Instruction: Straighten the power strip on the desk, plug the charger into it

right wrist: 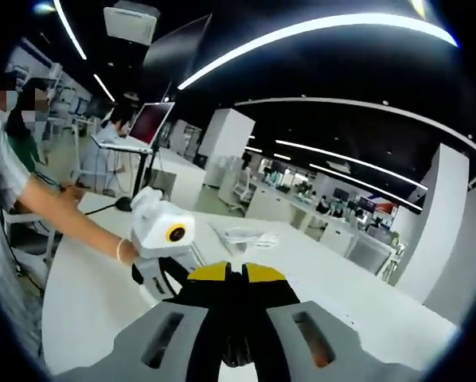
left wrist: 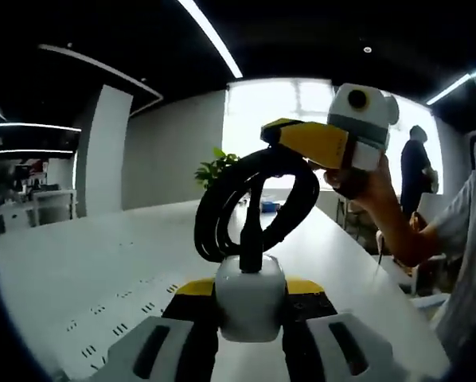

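Apparently glossy white charger [left wrist: 250,296], coiled black cable [left wrist: 250,199]

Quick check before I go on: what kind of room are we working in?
Probably an open-plan office: long white desk, rows of workstations with monitors, strip ceiling lights, a laptop on a stand.

A potted plant [left wrist: 216,170] stands before a bright window [left wrist: 302,107]; a laptop [right wrist: 149,123] on a stand faces 1 seated person [right wrist: 111,131].
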Motion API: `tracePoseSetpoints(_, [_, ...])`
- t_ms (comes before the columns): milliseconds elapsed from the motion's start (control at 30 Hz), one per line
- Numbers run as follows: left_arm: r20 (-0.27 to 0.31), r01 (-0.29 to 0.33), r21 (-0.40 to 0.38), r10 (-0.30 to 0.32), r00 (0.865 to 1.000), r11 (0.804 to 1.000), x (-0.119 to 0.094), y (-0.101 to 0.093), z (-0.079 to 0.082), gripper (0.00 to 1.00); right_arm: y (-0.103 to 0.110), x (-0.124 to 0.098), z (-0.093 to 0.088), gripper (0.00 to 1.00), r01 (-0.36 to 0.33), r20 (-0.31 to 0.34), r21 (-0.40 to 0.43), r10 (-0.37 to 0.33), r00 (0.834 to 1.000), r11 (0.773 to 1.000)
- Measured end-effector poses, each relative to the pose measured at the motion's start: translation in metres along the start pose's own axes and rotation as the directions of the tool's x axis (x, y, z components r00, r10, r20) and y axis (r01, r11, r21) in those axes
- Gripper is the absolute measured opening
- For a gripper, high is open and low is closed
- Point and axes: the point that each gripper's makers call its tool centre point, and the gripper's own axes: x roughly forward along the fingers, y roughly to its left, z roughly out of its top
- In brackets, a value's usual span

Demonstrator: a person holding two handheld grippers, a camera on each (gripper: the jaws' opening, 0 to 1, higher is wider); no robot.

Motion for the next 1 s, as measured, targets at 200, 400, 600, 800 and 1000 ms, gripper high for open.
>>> tracePoseSetpoints(200, [0.009, -0.006, 0.001, 0.006, 1.000, 1.000, -0.001, 0.003, 0.004, 0.27, -0.003, -0.010, 0.000, 0.08, 0.027, 0.029, 0.029, -0.028, 0.999, 0.999])
tracePoseSetpoints(400, [0.053, -0.032, -0.056, 0.035, 0.998, 0.998, -0.007, 0.011, 0.009, 0.27, 0.000, -0.027, -0.001, 0.16, 0.065, 0.068, 0.087, -0.071, 0.995, 0.994])
tracePoseSetpoints(600, [0.017, -0.082, -0.073, 0.083, 0.996, 0.994, -0.004, 0.021, 0.001, 0.26, 0.013, -0.037, -0.035, 0.16, 0.100, 0.029, 0.180, -0.107, 0.994, 0.979])
tracePoseSetpoints(800, [-0.005, -0.097, -0.057, 0.097, 0.995, 0.994, -0.003, 0.022, -0.001, 0.26, 0.008, -0.042, -0.065, 0.15, 0.100, 0.000, 0.279, -0.104, 0.995, 0.955])
tracePoseSetpoints(1000, [-0.048, -0.091, -0.002, 0.091, 0.995, 0.996, -0.003, 0.013, -0.009, 0.26, 0.009, -0.039, -0.084, 0.15, 0.099, -0.030, 0.319, -0.095, 0.995, 0.943])
